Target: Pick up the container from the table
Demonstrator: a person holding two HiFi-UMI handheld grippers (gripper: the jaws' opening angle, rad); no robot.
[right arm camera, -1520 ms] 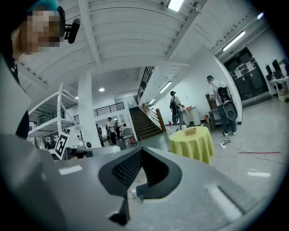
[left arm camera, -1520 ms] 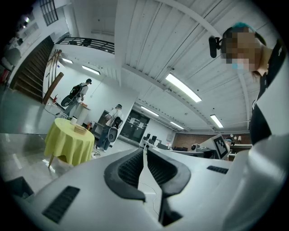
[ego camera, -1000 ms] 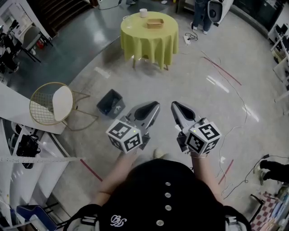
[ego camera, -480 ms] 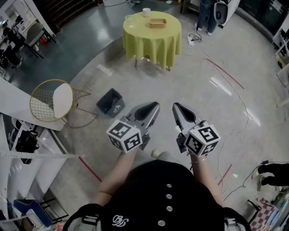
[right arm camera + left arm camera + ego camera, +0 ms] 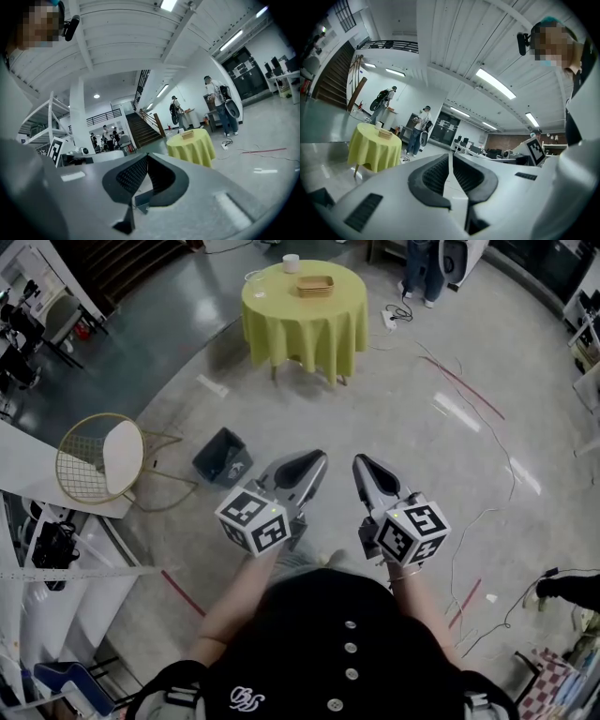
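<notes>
A tan tray-like container (image 5: 315, 285) sits on a round table with a yellow-green cloth (image 5: 305, 324), far ahead across the floor. A white cup (image 5: 291, 262) stands behind it. My left gripper (image 5: 316, 458) and right gripper (image 5: 360, 462) are held side by side at waist height, pointing at the table and well short of it. Both are shut and hold nothing. In the left gripper view the shut left gripper (image 5: 450, 157) frames the table (image 5: 375, 147) and container (image 5: 385, 134) at the left. In the right gripper view the right gripper (image 5: 147, 157) lies below the table (image 5: 192, 147) and container (image 5: 188, 134).
A wire chair with a white seat (image 5: 101, 457) and a dark bin (image 5: 223, 457) stand on the floor to the left. Red cables (image 5: 469, 390) and a power strip (image 5: 392, 320) lie on the right. People (image 5: 420, 266) stand beyond the table. Desks line the left edge.
The table looks slightly nearer and has shifted a little left in the head view. Both grippers stay shut and side by side, slightly lower in the frame.
</notes>
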